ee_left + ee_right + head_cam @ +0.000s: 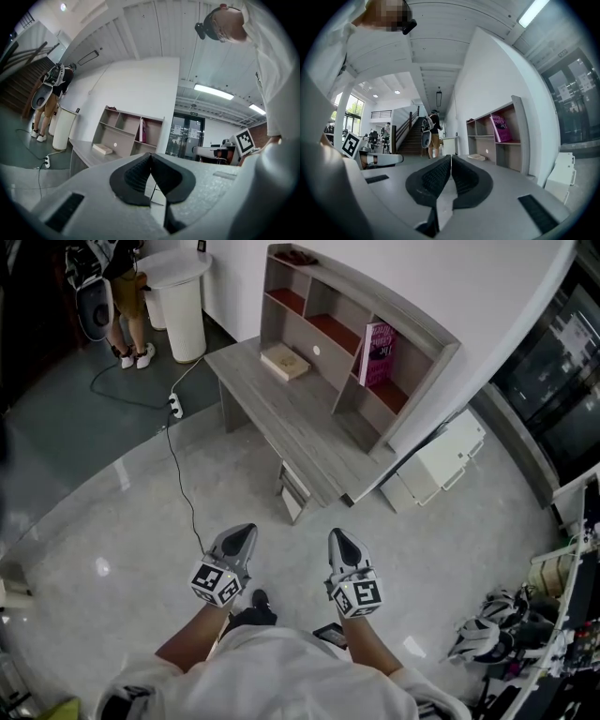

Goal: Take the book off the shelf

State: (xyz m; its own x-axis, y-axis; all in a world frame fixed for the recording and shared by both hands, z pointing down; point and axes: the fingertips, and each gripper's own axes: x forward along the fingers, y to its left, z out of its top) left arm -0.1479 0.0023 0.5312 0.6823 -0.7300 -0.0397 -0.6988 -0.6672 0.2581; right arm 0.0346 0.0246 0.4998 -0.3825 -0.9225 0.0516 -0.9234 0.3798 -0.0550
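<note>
"Left gripper view first: how do the fingers stand?"

"Pressed together at the tips with nothing between them; the left gripper [150,158] is closed and empty. The right gripper view shows the same; the right gripper [450,161] has its ribbed pads meeting, holding nothing."

"And further out?"

"In the head view both sit low and close to the person's body, side by side over the floor [112,521]; they point toward the desk [281,413] but are well apart from it."

"The book?"

"The pink book [377,352] stands tilted in the upper compartment at the right-hand end of the shelf [361,285], which sits along the back of the desk; it seems to lean on the divider beside it. A flat pale book or box [285,361] lies on the desktop further left; I take the pink one for the target, since it alone is on the shelf."

"Which step, then?"

"The approach, by my judgement — nothing is grasped and the reach has not begun."

"And the next move?"

"Walk up to the desk; raise one gripper to the compartment — the right looks the handier, being on that side; part its jaws wider than the book is thick; close on the free edge; draw it straight out, clear of the divider."
</note>
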